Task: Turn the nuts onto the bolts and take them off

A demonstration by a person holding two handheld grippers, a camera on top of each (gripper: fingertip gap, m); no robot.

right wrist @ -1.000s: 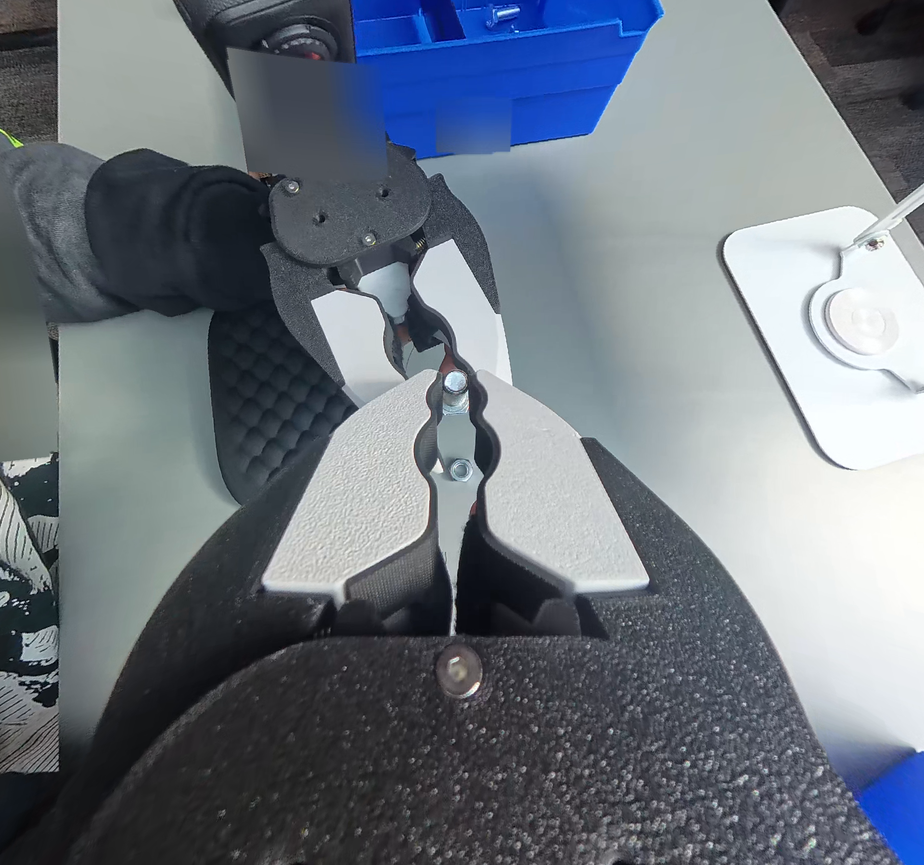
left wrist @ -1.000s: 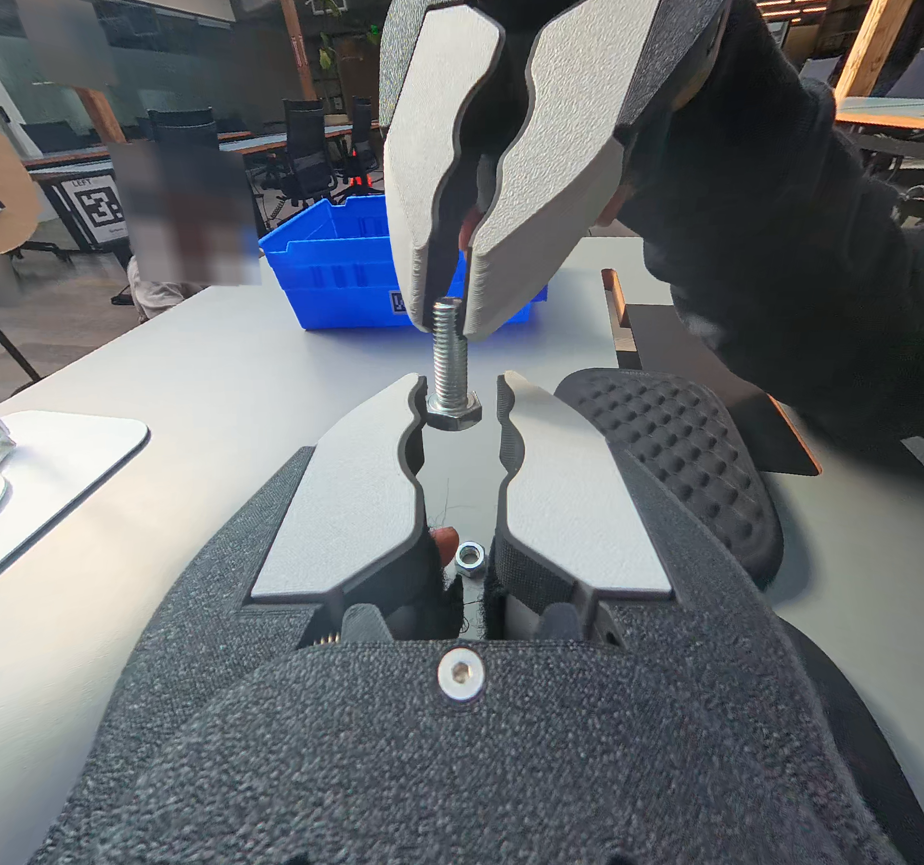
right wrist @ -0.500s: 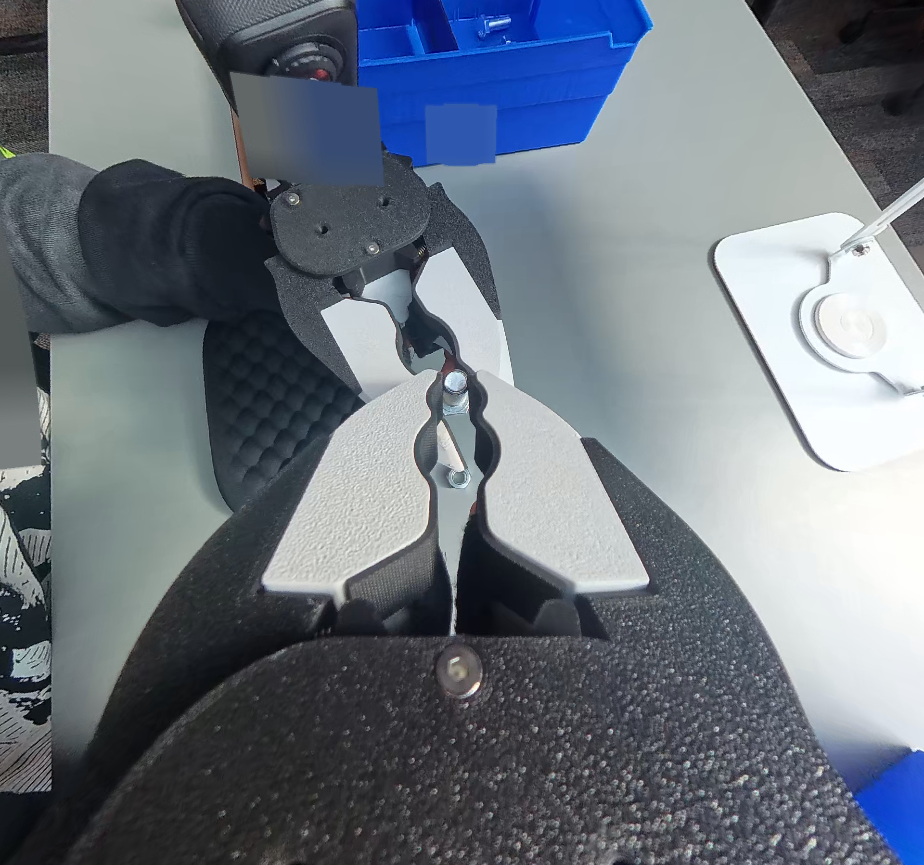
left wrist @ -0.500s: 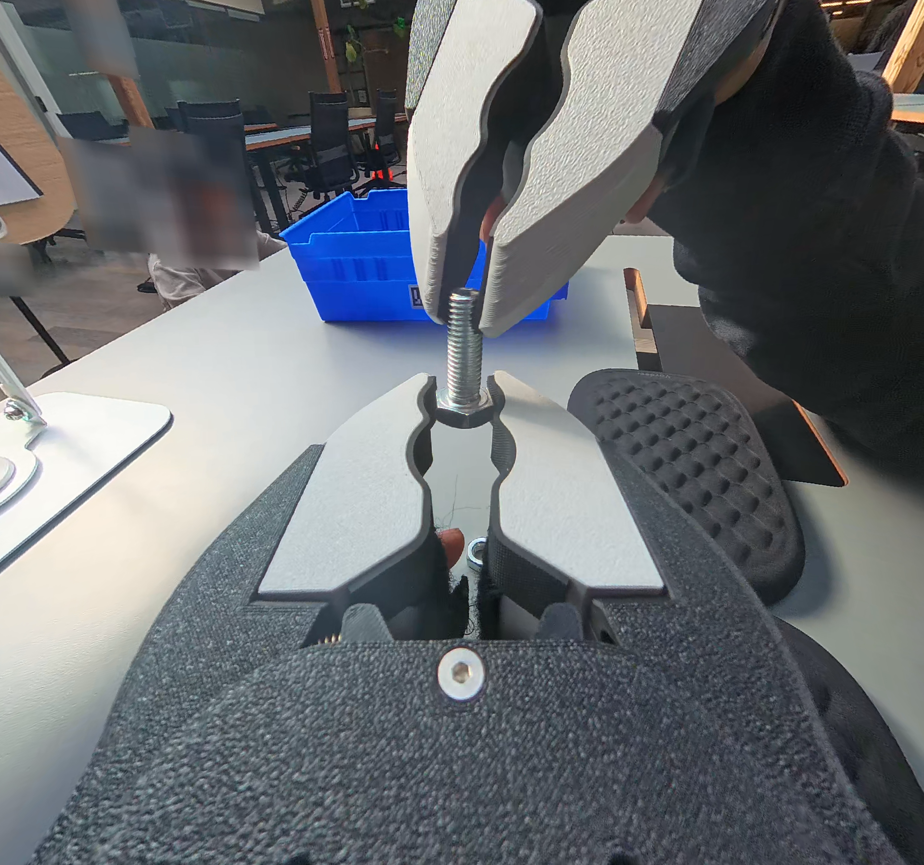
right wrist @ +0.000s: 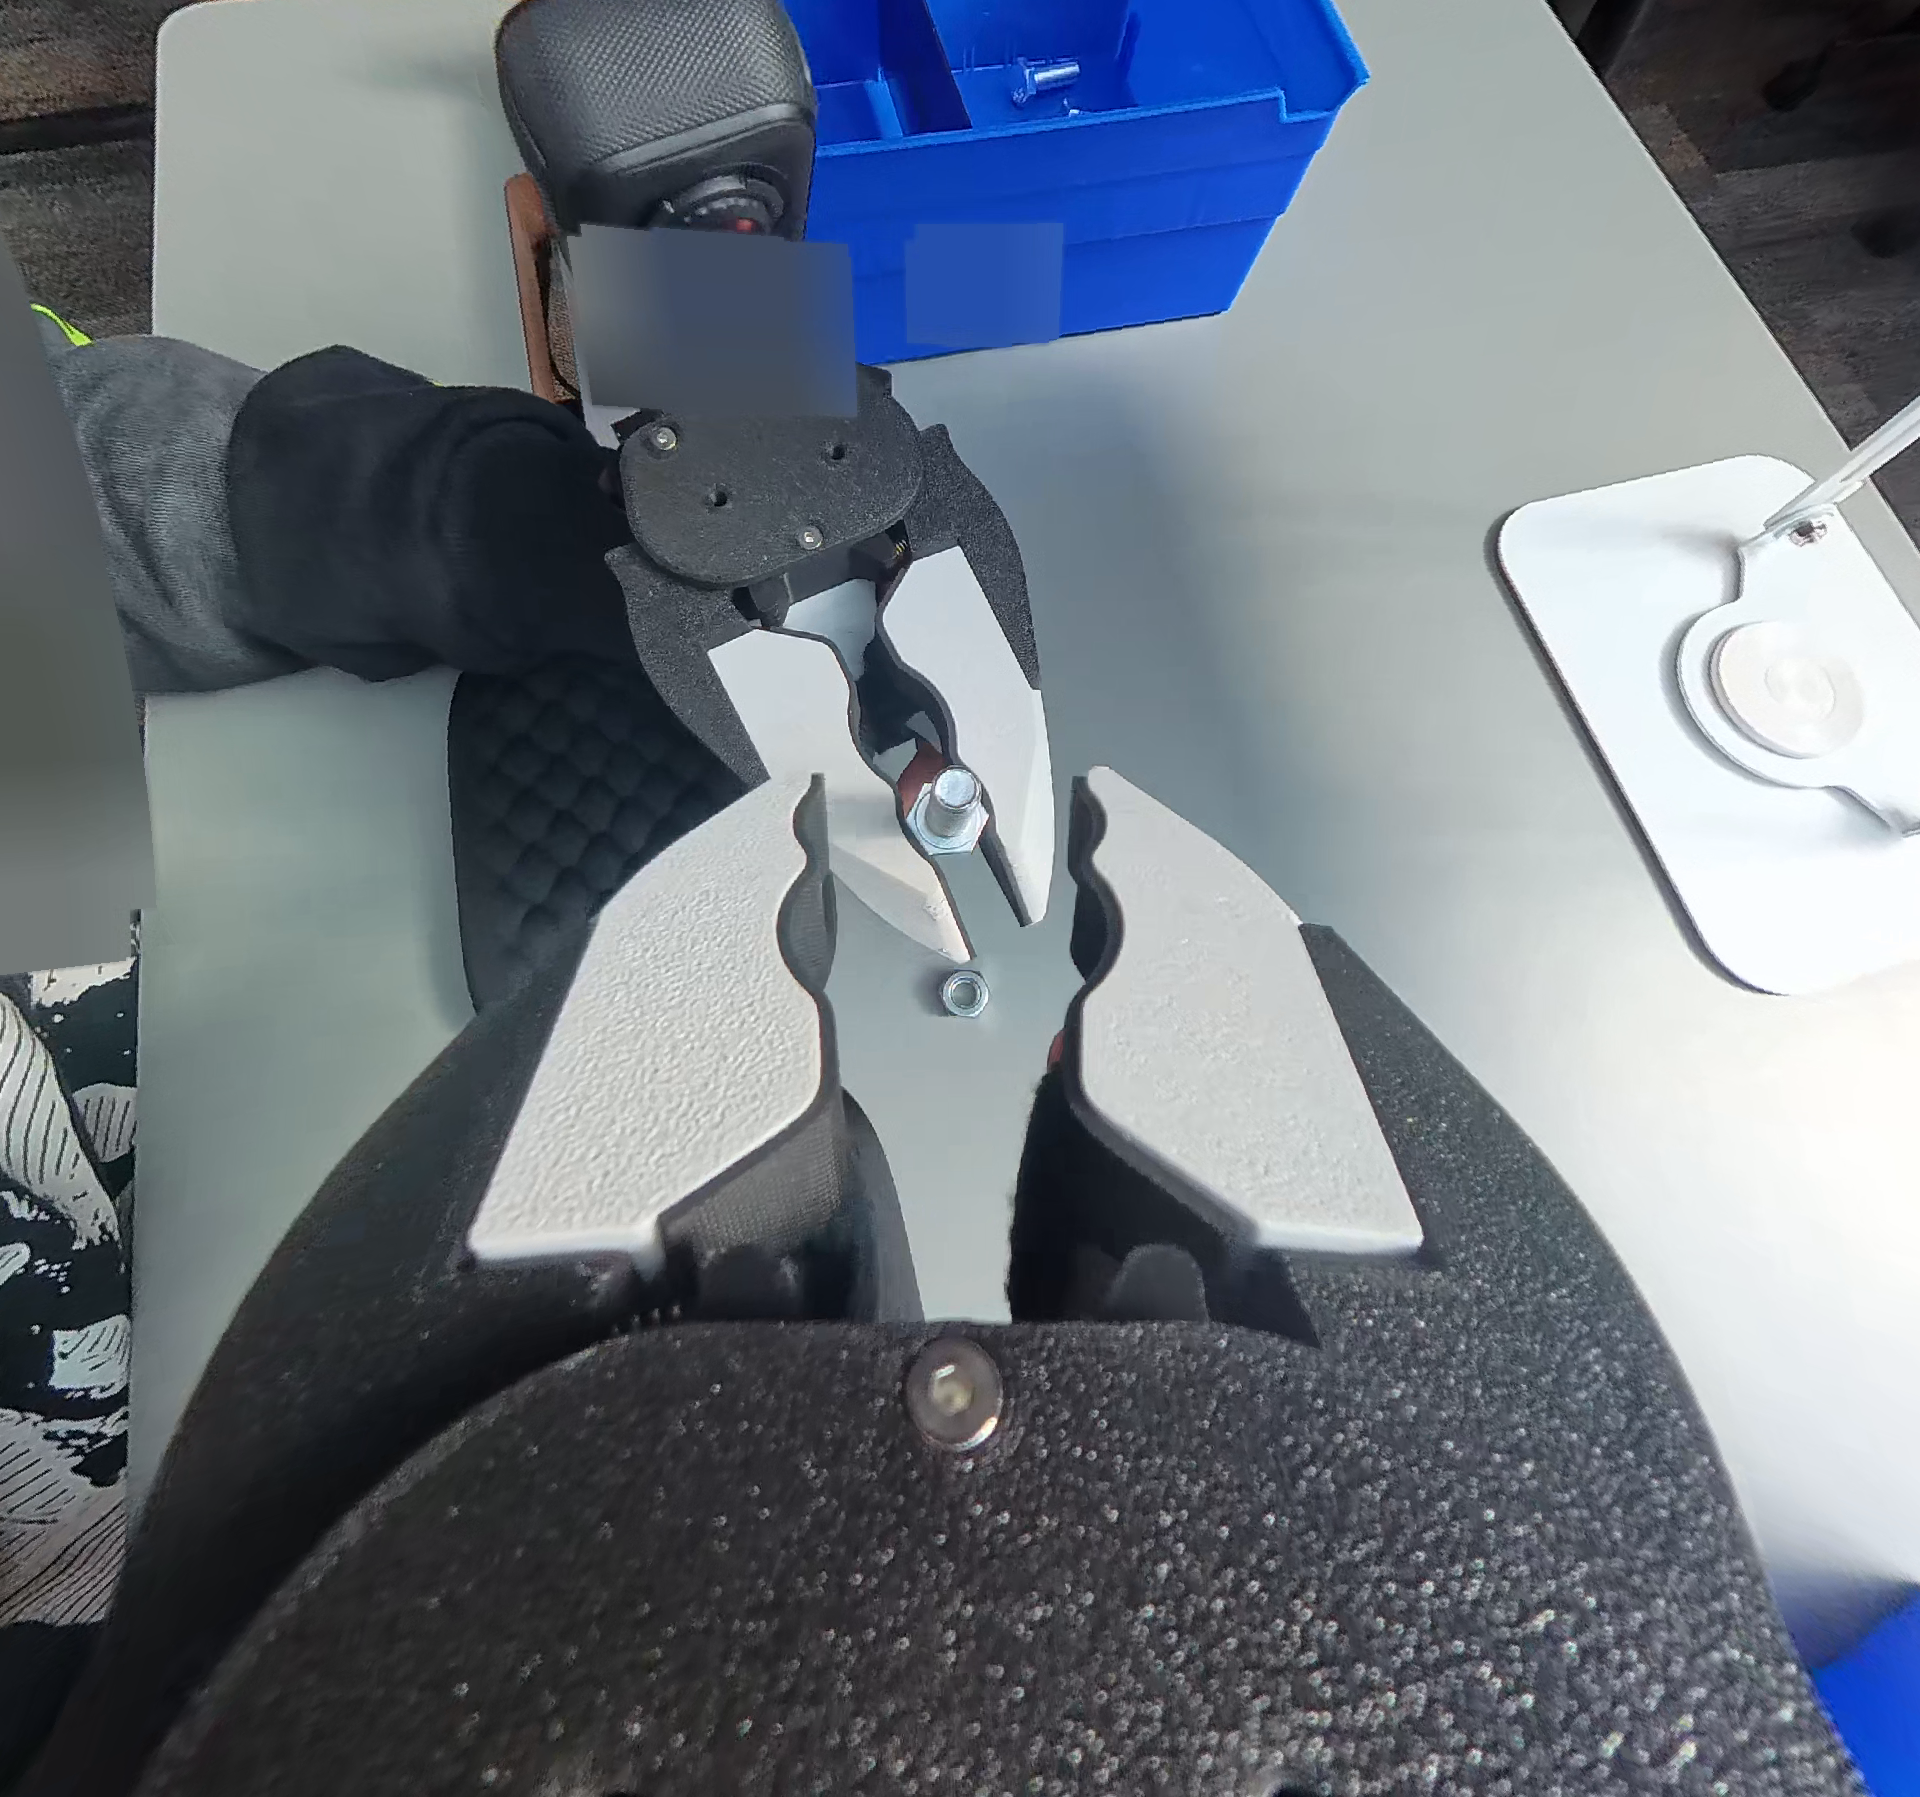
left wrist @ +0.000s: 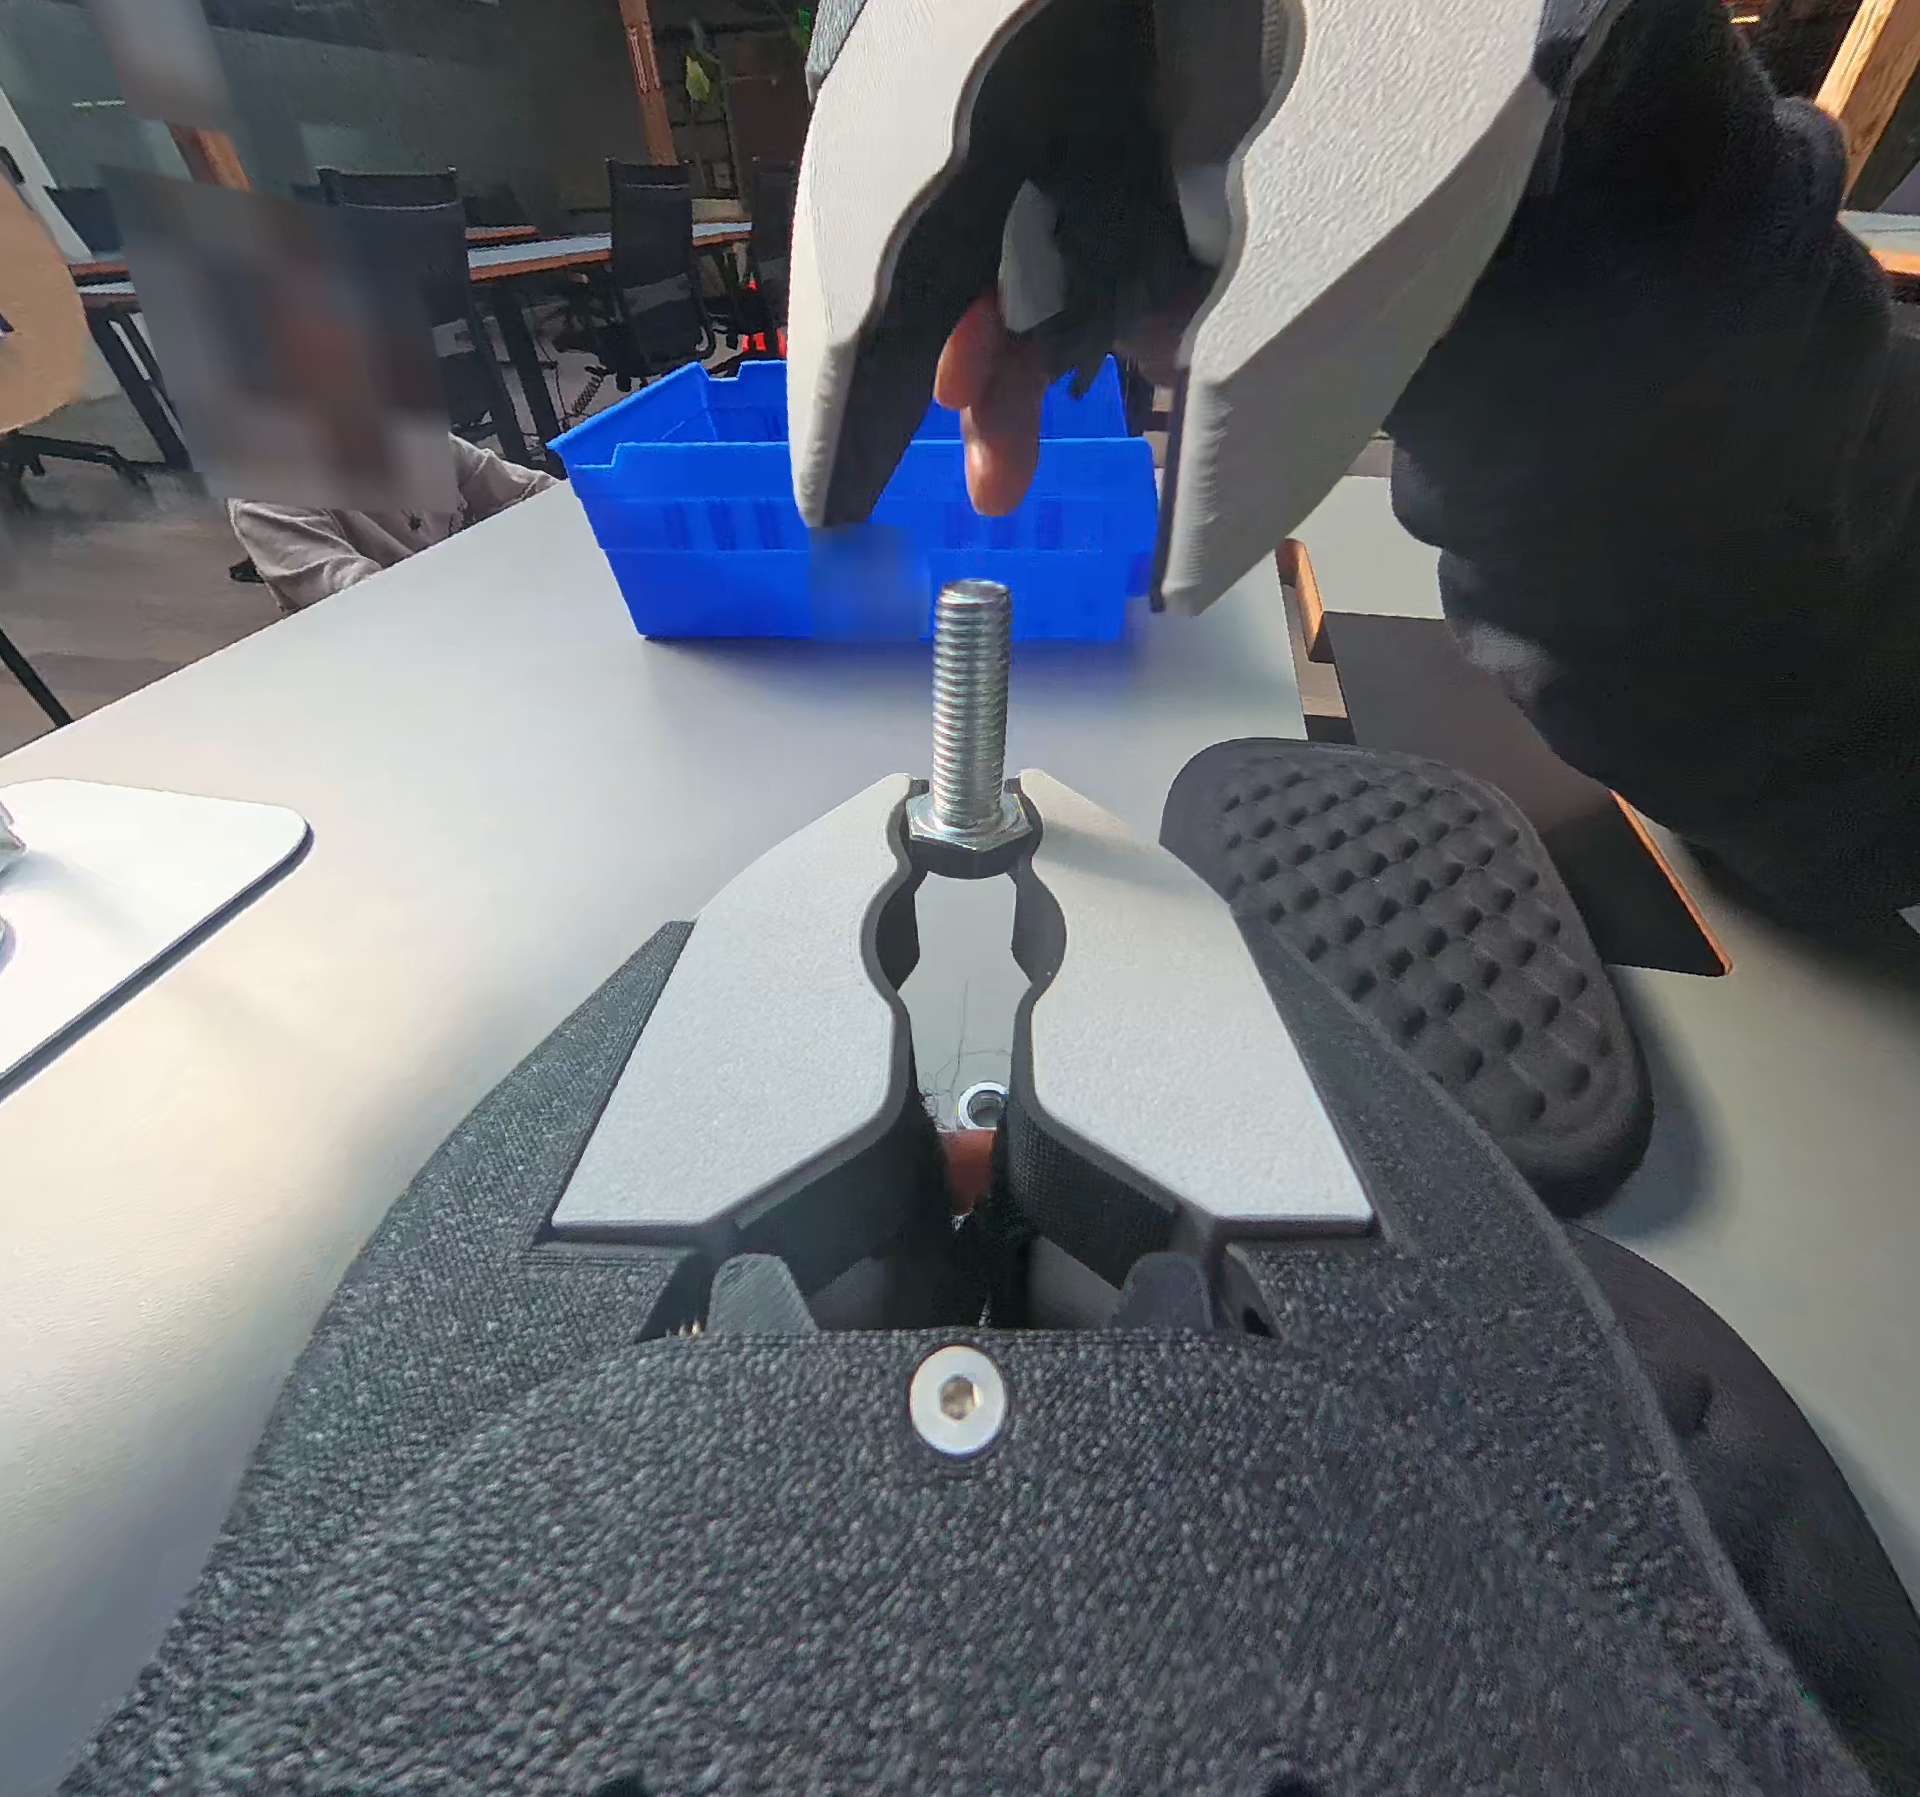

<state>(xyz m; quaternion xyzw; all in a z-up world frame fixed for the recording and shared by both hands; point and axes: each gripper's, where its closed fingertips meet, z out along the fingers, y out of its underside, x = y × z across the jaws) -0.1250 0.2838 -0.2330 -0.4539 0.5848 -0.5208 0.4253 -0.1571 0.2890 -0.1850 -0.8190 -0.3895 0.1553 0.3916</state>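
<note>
Left gripper clamps the bolt upright by its head, thread exposed for the loose nut lying just beside it; right gripper hovers spread above.

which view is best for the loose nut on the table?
Right wrist view: the loose nut lies whole on the table between the open right tool's fingers. Left wrist view shows only a sliver, behind the left tool's fingers.

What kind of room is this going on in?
Probably an open-plan office or workshop: rows of desks with black office chairs fill the background, and the work is done on a grey table beside a blue parts bin.
</note>
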